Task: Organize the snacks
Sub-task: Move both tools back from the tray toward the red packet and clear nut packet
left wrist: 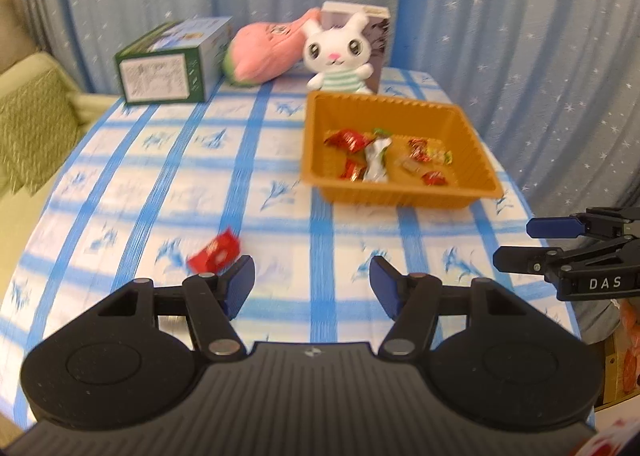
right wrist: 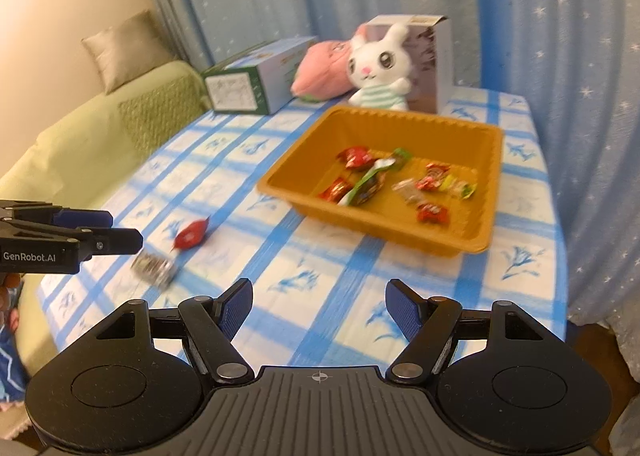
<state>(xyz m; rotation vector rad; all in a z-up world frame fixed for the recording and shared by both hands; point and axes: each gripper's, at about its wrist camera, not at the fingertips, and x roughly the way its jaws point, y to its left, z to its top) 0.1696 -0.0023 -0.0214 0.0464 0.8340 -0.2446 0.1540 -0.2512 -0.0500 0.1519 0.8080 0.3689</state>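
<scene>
Snacks sit split across the checked tablecloth: toward its left edge a red wrapped candy and a silvery packet lie loose beneath the empty, spread-fingered left gripper, while the orange tray right of center holds the other wrapped candies ahead of the equally wide, empty right gripper.

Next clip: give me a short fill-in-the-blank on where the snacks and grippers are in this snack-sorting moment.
1. Most wrapped candies lie inside the ____ tray.
2. The red candy outside the tray lies on the checked ____.
3. The left gripper and right gripper are both ____, holding nothing.
4. Behind the tray sits a plush ____.

Missing words: orange; tablecloth; open; rabbit
</scene>
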